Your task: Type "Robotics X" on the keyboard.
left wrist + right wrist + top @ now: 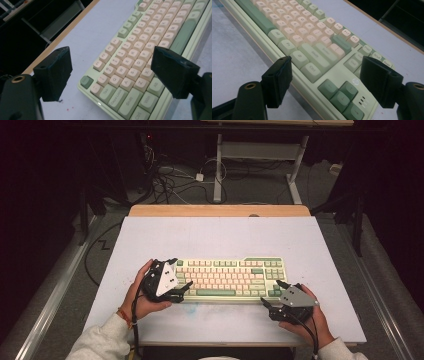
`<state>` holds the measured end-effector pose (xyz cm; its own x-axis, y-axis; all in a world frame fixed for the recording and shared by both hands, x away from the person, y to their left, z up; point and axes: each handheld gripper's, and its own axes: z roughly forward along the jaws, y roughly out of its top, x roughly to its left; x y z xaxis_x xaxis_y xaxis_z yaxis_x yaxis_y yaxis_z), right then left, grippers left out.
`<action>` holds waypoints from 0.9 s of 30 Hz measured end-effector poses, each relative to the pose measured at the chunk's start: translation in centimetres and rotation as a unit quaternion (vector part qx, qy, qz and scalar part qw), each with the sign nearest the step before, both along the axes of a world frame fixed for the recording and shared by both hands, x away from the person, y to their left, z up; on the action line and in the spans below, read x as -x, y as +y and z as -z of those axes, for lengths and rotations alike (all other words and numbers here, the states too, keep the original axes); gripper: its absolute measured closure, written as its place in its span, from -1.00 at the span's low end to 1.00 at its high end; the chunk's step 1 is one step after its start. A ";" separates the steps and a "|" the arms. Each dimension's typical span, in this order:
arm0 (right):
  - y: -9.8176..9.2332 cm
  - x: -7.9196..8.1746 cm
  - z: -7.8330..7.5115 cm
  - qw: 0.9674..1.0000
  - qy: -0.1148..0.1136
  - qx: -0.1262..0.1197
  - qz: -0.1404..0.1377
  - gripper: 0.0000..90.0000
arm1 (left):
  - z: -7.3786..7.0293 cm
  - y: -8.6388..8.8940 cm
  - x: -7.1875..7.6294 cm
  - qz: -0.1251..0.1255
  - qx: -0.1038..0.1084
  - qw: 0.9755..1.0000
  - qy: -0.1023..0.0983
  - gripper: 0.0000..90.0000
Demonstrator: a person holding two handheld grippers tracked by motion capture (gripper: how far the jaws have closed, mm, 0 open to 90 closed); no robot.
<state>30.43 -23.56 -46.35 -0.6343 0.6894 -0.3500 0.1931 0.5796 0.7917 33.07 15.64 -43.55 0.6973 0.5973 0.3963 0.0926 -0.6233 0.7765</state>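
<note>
Keyboard [230,279] lies on table [215,235], long axis left-right. Left gripper [181,289] straddles its left end, right gripper [268,296] its right near corner; both wide open, holding nothing, equally near.

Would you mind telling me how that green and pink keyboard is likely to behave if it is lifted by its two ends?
The keyboard looks like a rigid case, so it should probably stay flat rather than sag. It lies low and flat on the table, so tipping or rolling seems unlikely. Its raised keycaps may wobble or press down if the left tongs or right tongs close on them instead of the frame.
</note>
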 end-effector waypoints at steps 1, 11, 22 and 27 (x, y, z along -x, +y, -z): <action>0.0 0.0 0.0 1.000 0.001 -0.001 0.000 -0.42 | 0.2 0.1 0.1 -0.003 -0.003 1.000 0.000 -0.63; 0.1 -0.1 0.0 1.000 0.005 -0.003 -0.004 -0.41 | 1.7 1.7 0.9 -0.021 -0.013 1.000 0.017 -0.63; 0.3 -0.3 -0.5 1.000 0.007 -0.014 -0.011 -0.19 | 3.1 3.2 1.7 -0.038 -0.011 0.998 0.044 -0.63; 0.2 -0.5 -0.9 0.999 0.015 -0.025 -0.018 0.07 | 3.6 3.6 2.0 -0.044 -0.014 0.997 0.056 -0.63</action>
